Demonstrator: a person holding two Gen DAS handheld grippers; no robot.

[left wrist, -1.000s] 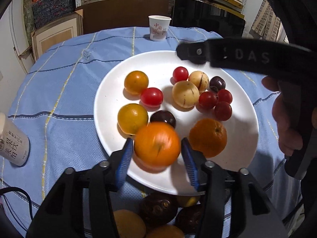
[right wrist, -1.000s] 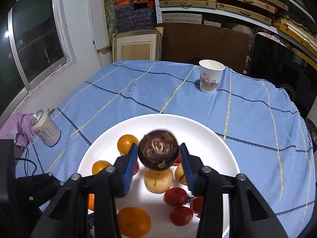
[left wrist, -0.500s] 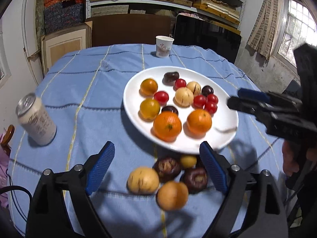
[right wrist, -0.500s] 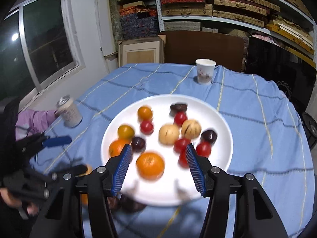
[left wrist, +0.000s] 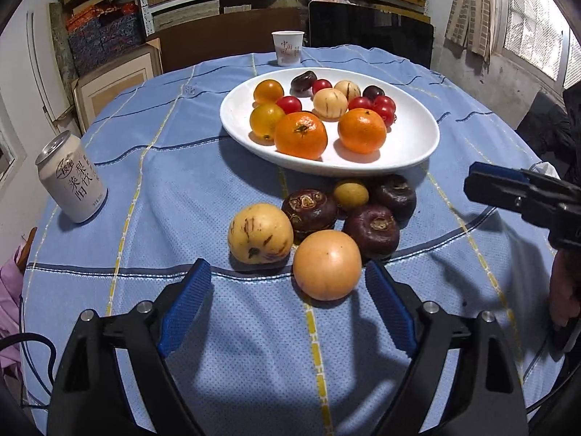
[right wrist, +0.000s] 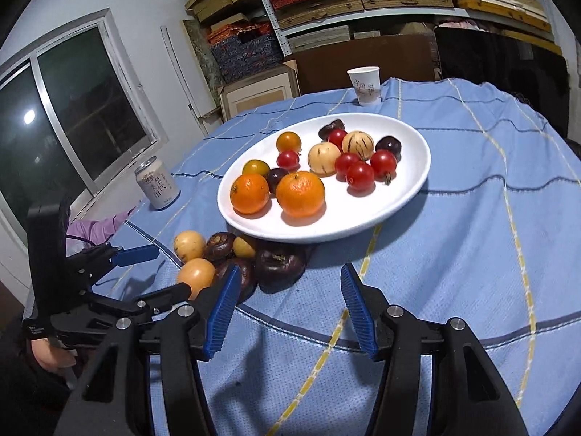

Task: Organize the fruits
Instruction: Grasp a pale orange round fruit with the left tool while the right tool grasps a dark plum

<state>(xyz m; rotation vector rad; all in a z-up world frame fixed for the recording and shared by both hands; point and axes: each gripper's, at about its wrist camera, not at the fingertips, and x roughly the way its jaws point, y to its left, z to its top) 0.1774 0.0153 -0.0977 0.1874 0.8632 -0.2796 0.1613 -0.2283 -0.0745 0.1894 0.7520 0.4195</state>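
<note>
Left gripper (left wrist: 287, 305): jaws wide and empty above the blue tablecloth (left wrist: 152, 167); they have just been opening and then eased in a little, with nothing between them. A pale orange fruit (left wrist: 326, 264) lies just ahead of the blue pads.
Right gripper (right wrist: 287, 309): jaws apart at a middling width, holding nothing, over bare cloth just short of the loose fruit.
Plate (left wrist: 410, 145): white, on the table, carrying two mandarins (left wrist: 300, 134), yellow-orange tomatoes, red cherry tomatoes (left wrist: 384, 103), two striped pale melons (left wrist: 329, 103) and dark round fruit at the back.
Loose fruit: a cluster on the cloth at the plate's near rim, made up of a speckled yellow fruit (left wrist: 260, 233), three dark brown fruits (left wrist: 309, 210), a small yellow one (left wrist: 350, 194) and the pale orange one.
Can (left wrist: 72, 178): upright, at the table's left edge, well apart from the fruit.
Paper cup (left wrist: 287, 48): upright, beyond the plate.
</note>
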